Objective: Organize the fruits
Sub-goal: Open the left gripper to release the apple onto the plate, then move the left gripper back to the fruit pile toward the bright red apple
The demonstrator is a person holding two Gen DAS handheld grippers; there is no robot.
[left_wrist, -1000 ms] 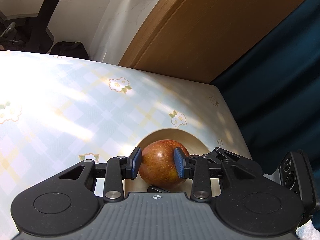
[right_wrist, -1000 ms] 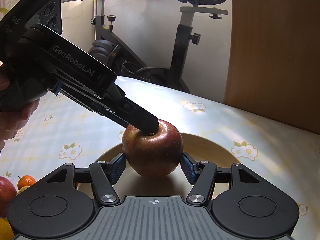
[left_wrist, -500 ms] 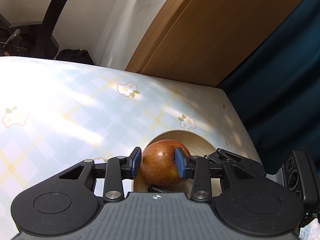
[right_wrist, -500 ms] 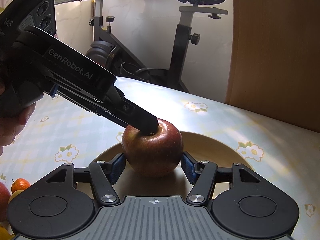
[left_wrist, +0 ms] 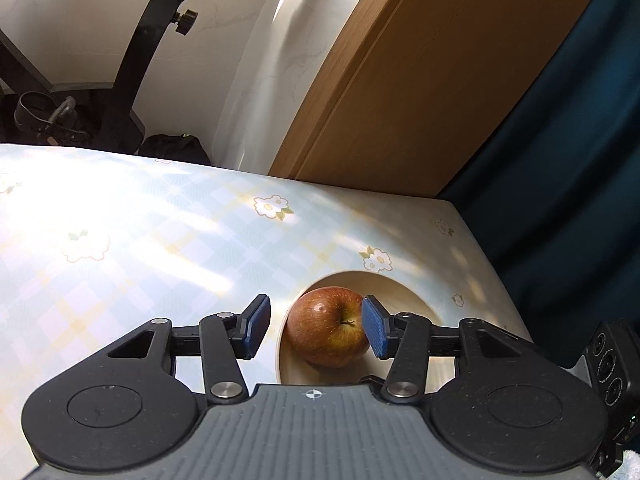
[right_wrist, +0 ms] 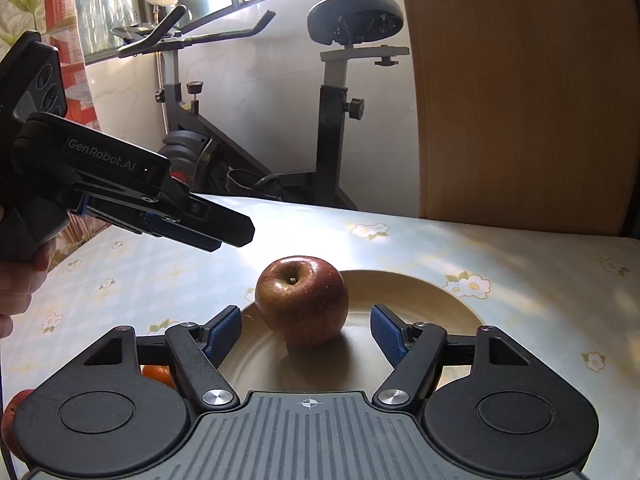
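Note:
A red apple (right_wrist: 301, 298) sits upright on a cream plate (right_wrist: 424, 300) on the flowered tablecloth. It also shows in the left wrist view (left_wrist: 329, 326), on the plate (left_wrist: 404, 296). My left gripper (left_wrist: 316, 326) is open and raised above the apple; in the right wrist view it (right_wrist: 230, 236) hangs up and left of the apple, apart from it. My right gripper (right_wrist: 306, 334) is open, its blue pads on either side of the apple's near face without touching it.
A small orange (right_wrist: 158, 374) and part of a red apple (right_wrist: 12, 420) lie at the lower left behind my right gripper. An exercise bike (right_wrist: 332, 92) stands beyond the table. A wooden panel (right_wrist: 520, 92) rises at the back right. The table edge (left_wrist: 492, 264) is close to the plate.
Both grippers opened and let go of the apple. The left gripper lifted up and away from it; the right gripper drew back. The apple now rests on the plate.

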